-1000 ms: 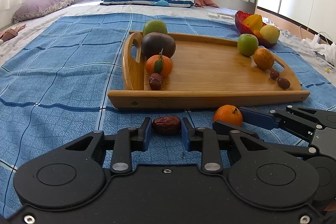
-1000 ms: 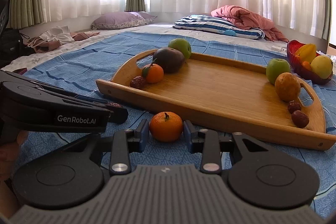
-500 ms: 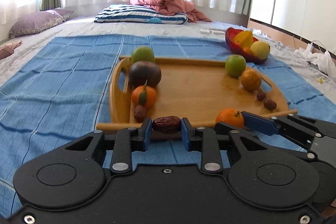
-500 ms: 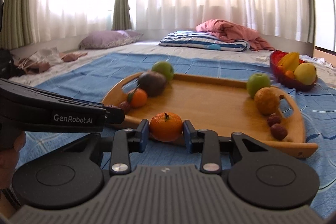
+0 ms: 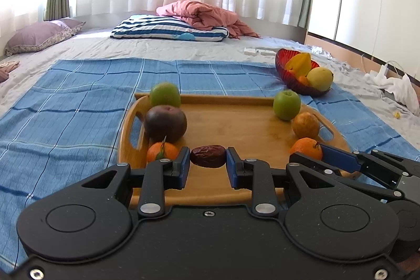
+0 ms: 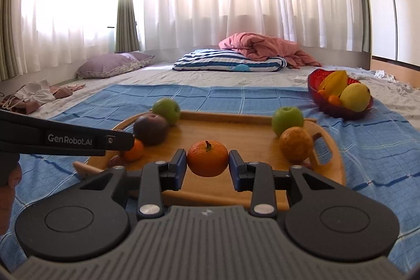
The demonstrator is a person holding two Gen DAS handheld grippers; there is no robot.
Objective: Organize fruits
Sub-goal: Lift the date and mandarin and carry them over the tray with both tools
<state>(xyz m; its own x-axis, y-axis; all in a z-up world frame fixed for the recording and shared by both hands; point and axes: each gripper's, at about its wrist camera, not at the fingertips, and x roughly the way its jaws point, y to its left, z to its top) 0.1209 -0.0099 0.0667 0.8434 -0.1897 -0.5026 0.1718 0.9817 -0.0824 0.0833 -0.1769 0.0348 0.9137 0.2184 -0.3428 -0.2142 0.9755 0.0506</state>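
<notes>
My left gripper (image 5: 208,164) is shut on a dark red date (image 5: 208,156), held in the air over the near edge of the wooden tray (image 5: 236,127). My right gripper (image 6: 208,165) is shut on a tangerine (image 6: 207,158), also lifted above the tray (image 6: 236,133); it shows in the left wrist view (image 5: 306,148). On the tray's left stand a green apple (image 5: 165,95), a dark purple fruit (image 5: 166,123) and a tangerine with a leaf (image 5: 162,152). On its right stand a green apple (image 5: 286,105) and a yellow-orange fruit (image 5: 305,125).
A red bowl (image 5: 286,70) with a starfruit and other fruit sits at the back right on the blue checked cloth (image 5: 65,101). Pillows and a pink blanket (image 5: 199,15) lie at the far end. White clothes (image 5: 399,88) lie at the right.
Both grippers have risen from the cloth with their fruit and moved forward over the tray's near edge. The date and tangerine stay gripped.
</notes>
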